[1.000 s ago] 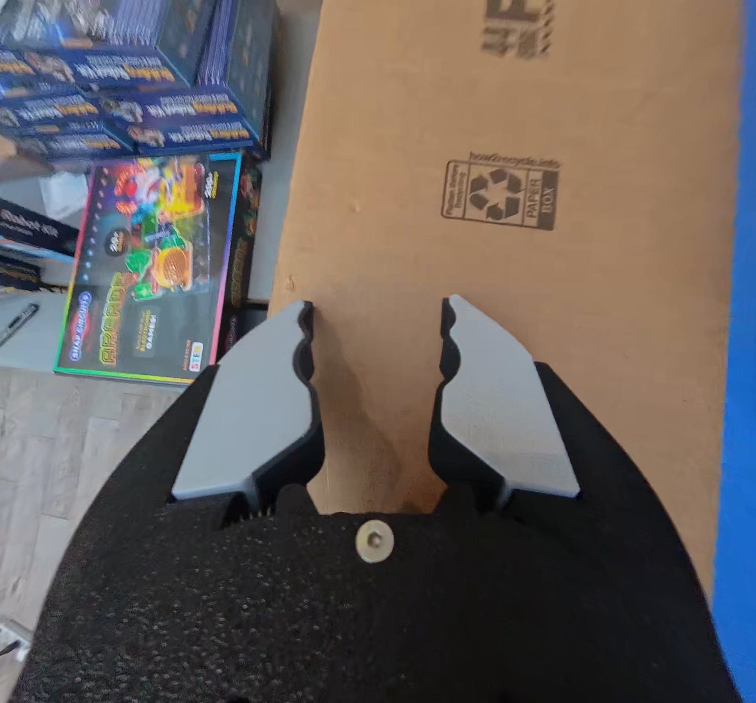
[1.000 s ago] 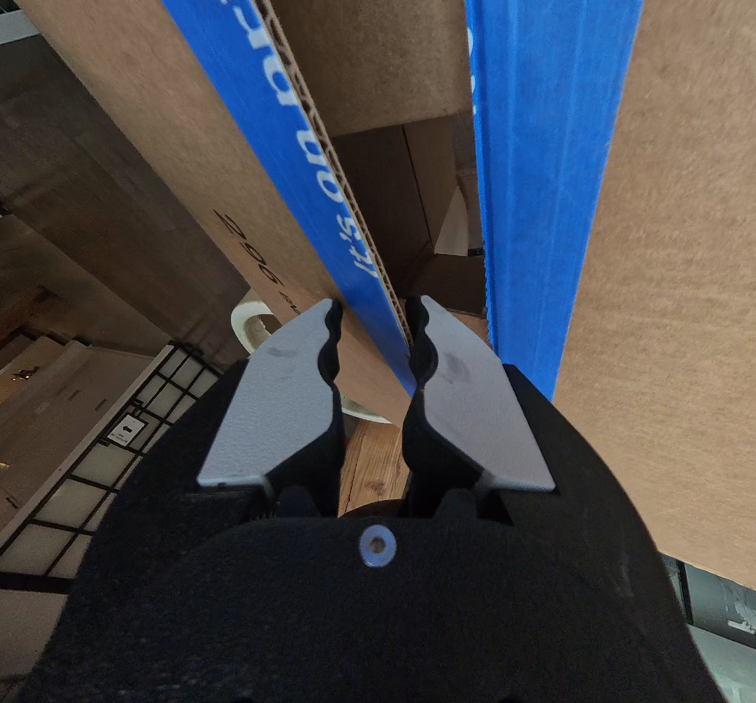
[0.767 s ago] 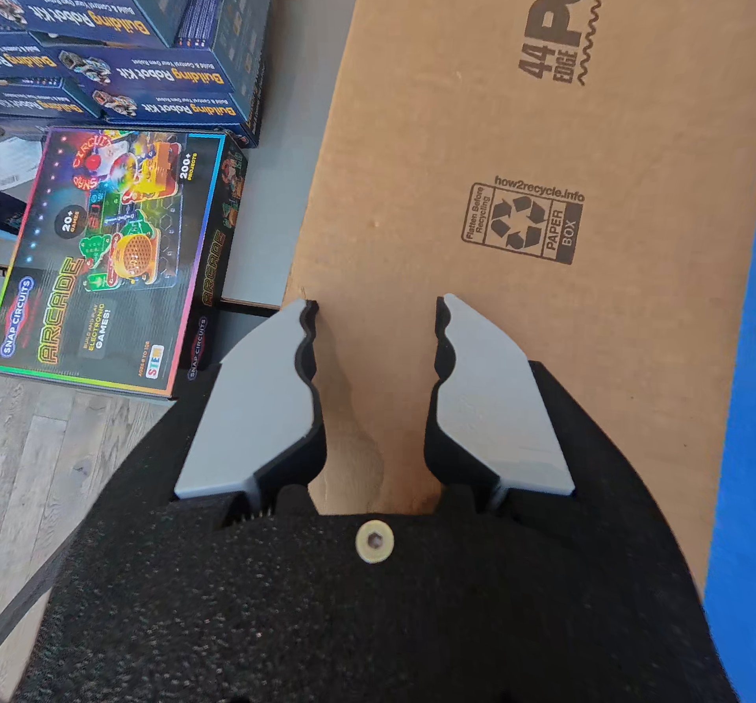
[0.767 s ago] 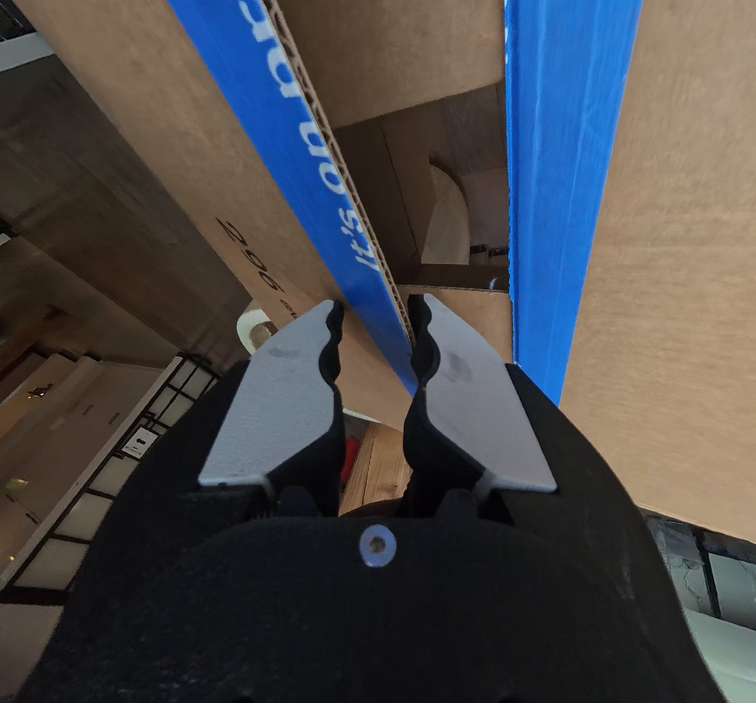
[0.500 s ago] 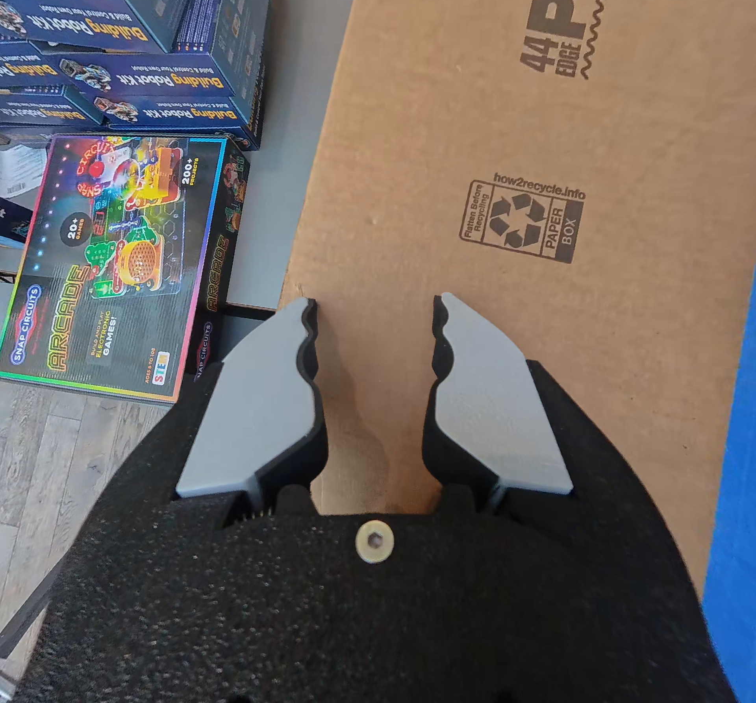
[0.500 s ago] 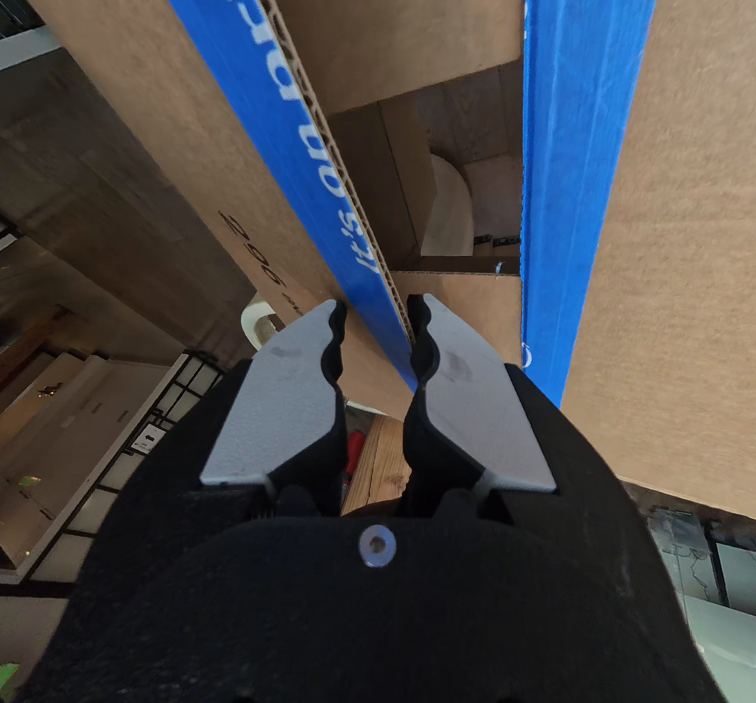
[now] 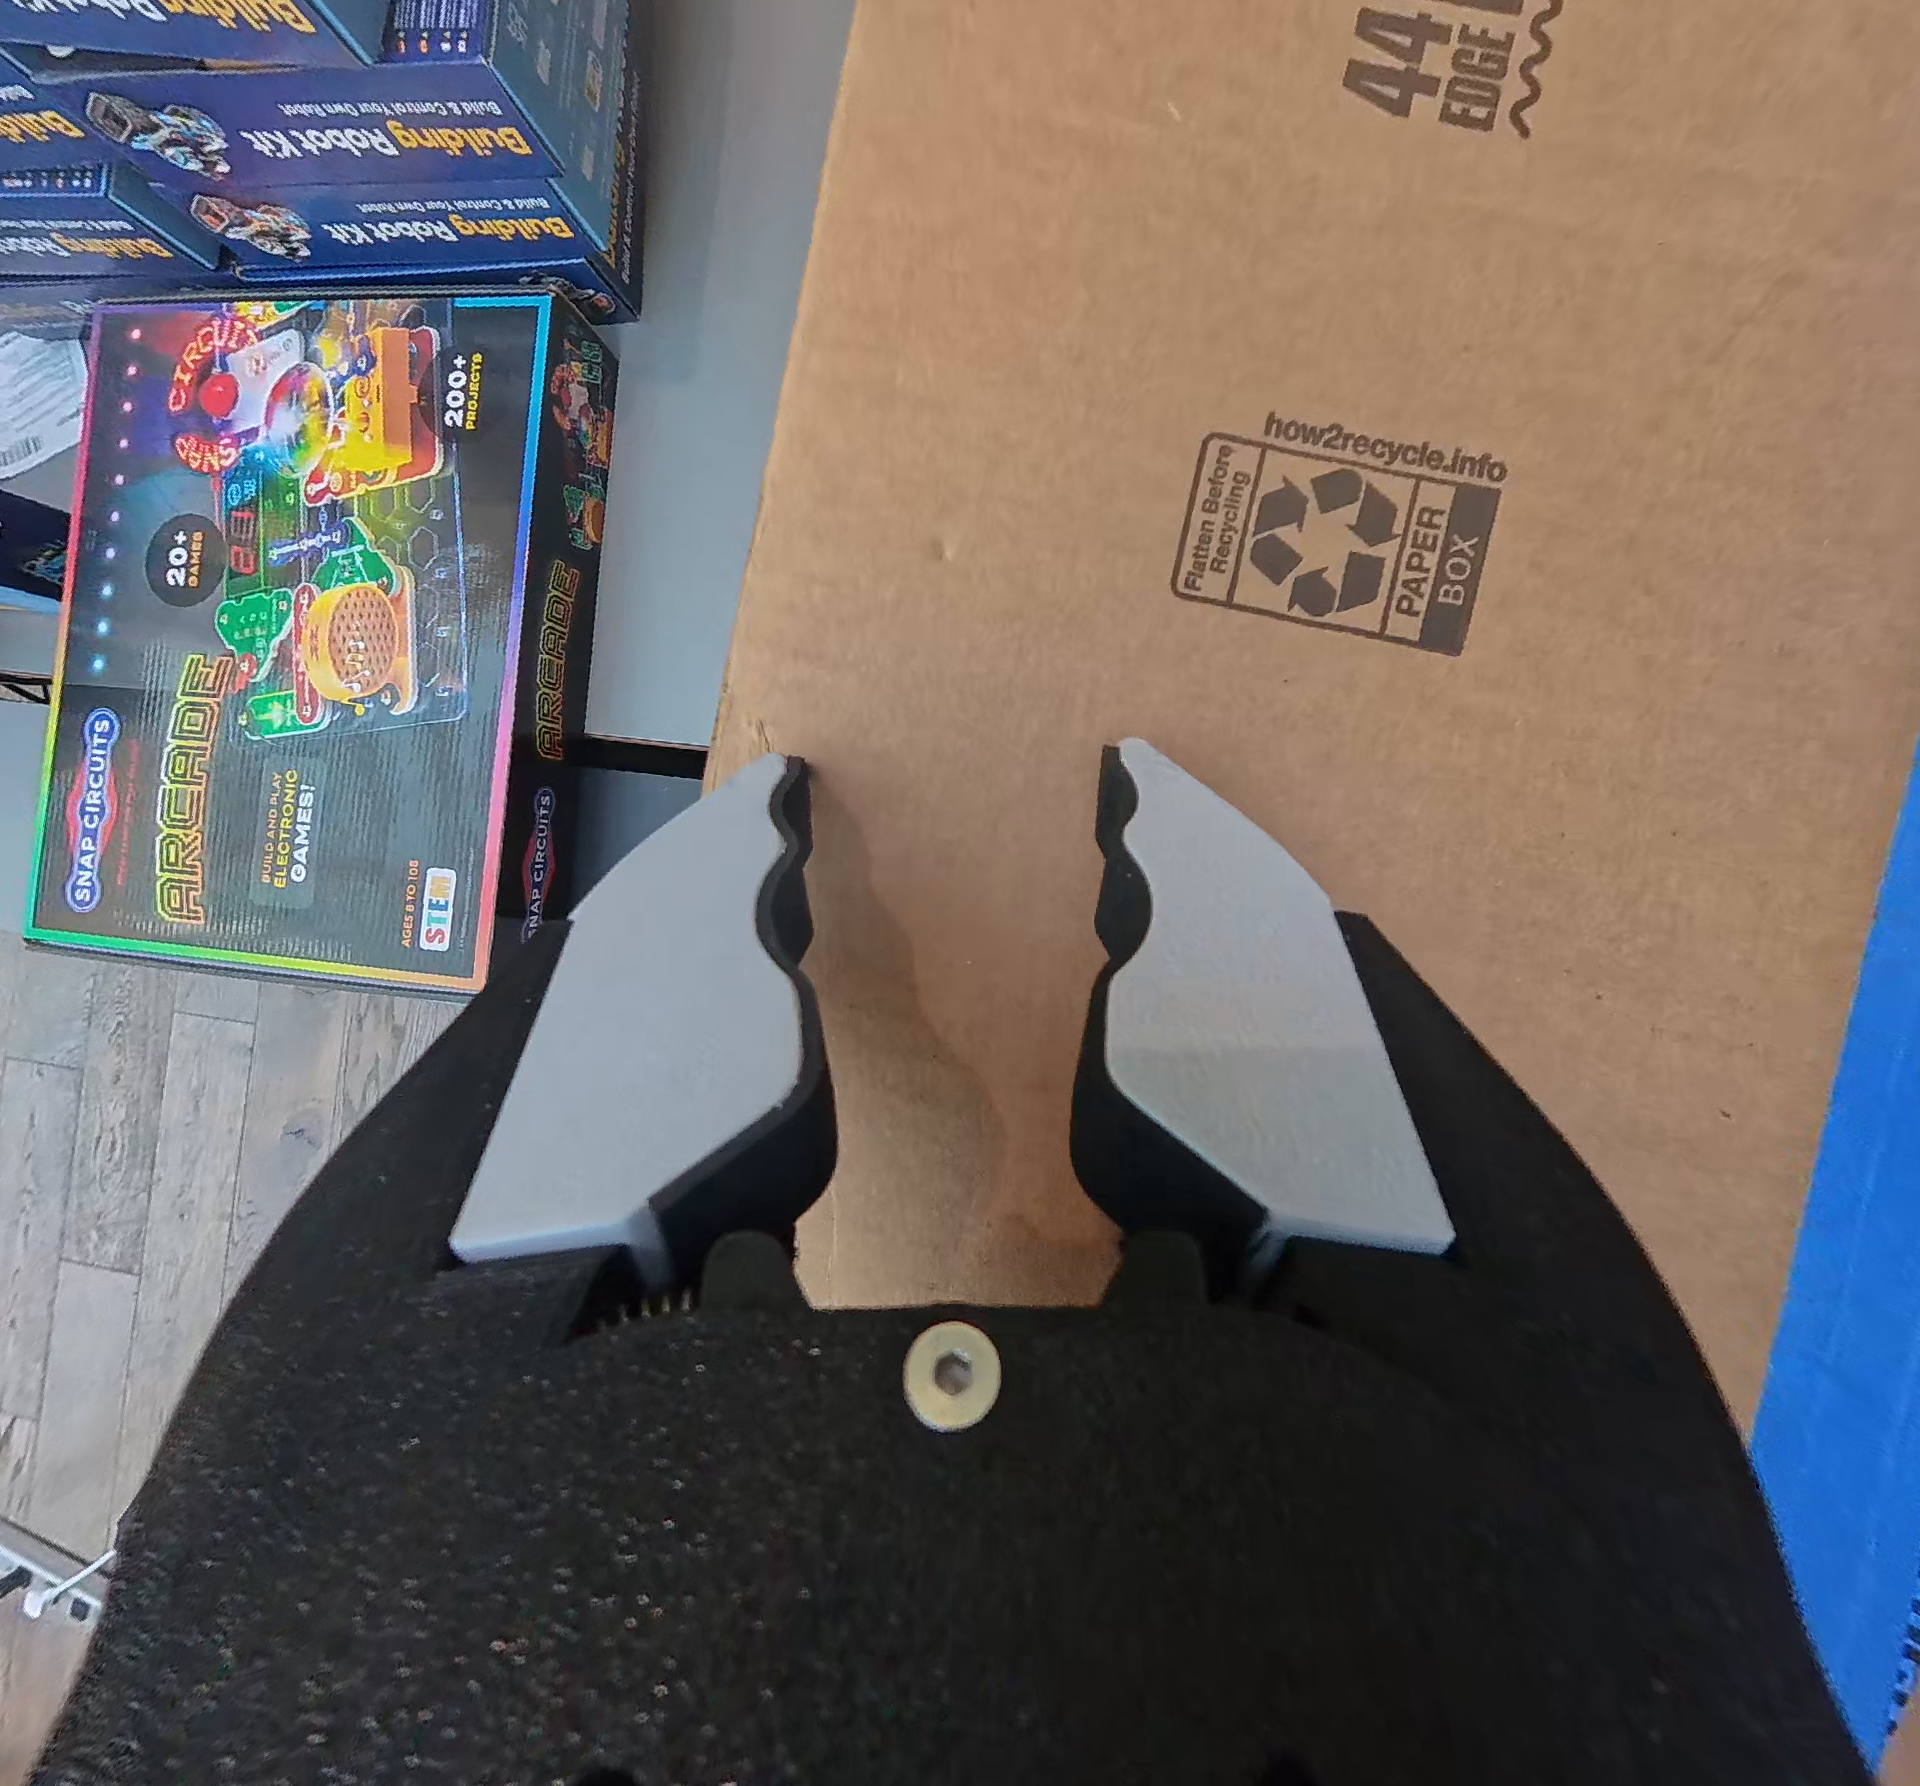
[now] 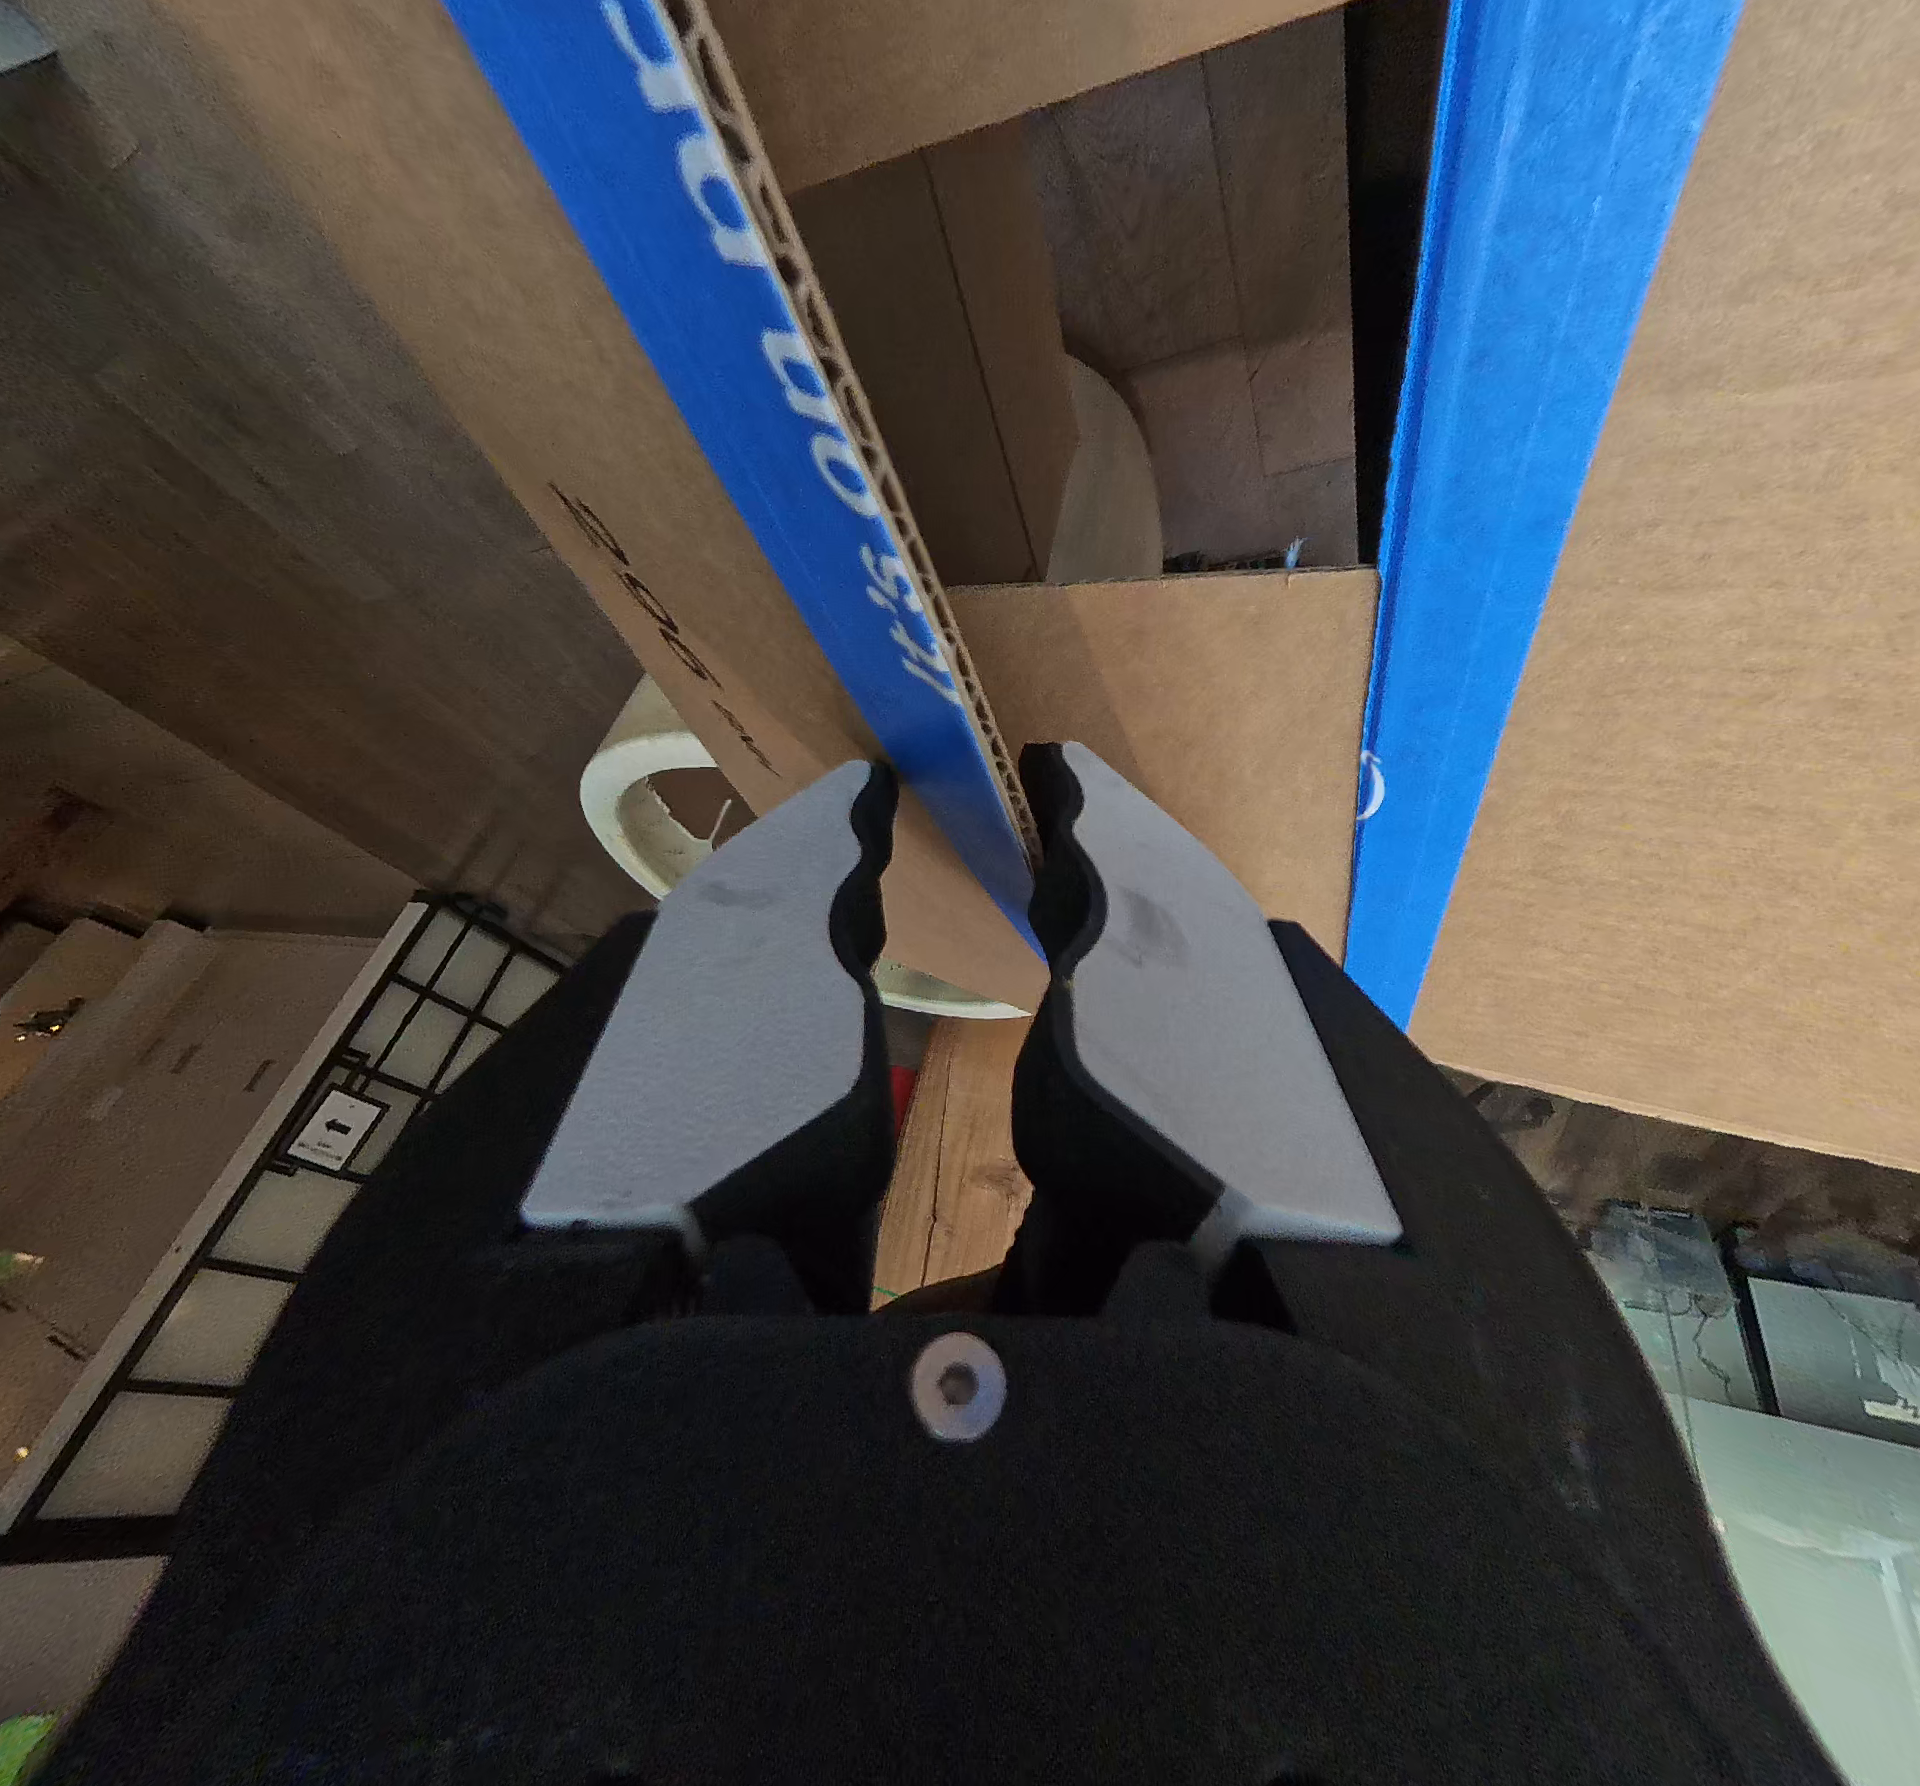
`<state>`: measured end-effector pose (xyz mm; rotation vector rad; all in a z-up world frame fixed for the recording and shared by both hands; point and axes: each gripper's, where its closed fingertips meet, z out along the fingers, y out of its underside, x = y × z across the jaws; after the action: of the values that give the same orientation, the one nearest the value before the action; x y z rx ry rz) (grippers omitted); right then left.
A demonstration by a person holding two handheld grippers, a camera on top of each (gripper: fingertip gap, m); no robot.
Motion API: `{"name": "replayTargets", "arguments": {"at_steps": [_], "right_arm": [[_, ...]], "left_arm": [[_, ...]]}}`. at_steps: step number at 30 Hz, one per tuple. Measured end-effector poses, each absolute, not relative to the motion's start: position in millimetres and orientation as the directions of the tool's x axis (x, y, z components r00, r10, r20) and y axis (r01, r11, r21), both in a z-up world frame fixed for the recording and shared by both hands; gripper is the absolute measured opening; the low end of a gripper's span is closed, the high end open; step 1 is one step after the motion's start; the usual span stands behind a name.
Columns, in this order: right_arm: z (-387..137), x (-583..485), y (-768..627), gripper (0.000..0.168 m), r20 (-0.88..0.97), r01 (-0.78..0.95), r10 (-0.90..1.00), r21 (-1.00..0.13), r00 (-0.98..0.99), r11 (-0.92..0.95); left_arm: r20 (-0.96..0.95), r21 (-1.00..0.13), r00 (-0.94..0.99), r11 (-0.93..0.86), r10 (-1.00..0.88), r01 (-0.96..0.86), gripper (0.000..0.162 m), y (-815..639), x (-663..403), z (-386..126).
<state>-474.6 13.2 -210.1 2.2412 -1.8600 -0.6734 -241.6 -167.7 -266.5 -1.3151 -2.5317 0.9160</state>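
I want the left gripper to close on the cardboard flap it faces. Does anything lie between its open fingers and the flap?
Nothing visible: the left gripper hangs open over the bare cardboard flap; the game boxes lie off to its side.

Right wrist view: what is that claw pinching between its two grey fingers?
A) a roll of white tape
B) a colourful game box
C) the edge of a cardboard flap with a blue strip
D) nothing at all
C: the right claw is closed on the corrugated edge of the blue-striped cardboard flap; the white tape roll sits behind it, untouched.
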Motion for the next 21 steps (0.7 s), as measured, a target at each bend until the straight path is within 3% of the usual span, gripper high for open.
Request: {"name": "replayTargets", "arguments": {"at_steps": [1,3,6,9,16,18,21], "right_arm": [[-209,-475,14,0.025,-0.235,-0.893,-0.963,0.395,0.13,-0.217],[-207,-477,16,0.025,-0.226,-0.892,-0.965,0.396,0.135,-0.217],[-174,-469,46,0.008,-0.341,-0.912,-0.93,0.322,0.14,-0.255],[-155,-480,56,0.01,-0.215,-0.915,-0.963,0.334,0.16,-0.226],[-167,-477,51,0.024,0.035,-0.949,-0.997,0.309,0.074,-0.059],[-172,-477,54,0.024,0.049,-0.949,-0.997,0.313,0.065,-0.046],[-182,-476,61,0.023,0.062,-0.95,-0.996,0.31,0.057,-0.035]], "left_arm": [[-0.146,-0.577,-0.605,0.43,0.782,0.695,0.054,-167,-242,-266],[-0.152,-0.574,-0.603,0.426,0.783,0.699,0.054,-167,-242,-267],[-0.187,-0.578,-0.599,0.406,0.778,0.708,0.041,-171,-244,-270],[-0.163,-0.569,-0.6,0.422,0.783,0.706,0.03,-170,-250,-269],[-0.107,-0.573,-0.577,0.424,0.81,0.701,0.029,-158,-252,-264],[-0.087,-0.556,-0.548,0.415,0.832,0.72,0.035,-149,-253,-262],[-0.072,-0.541,-0.51,0.396,0.857,0.742,0.057,-127,-258,-256]]}}
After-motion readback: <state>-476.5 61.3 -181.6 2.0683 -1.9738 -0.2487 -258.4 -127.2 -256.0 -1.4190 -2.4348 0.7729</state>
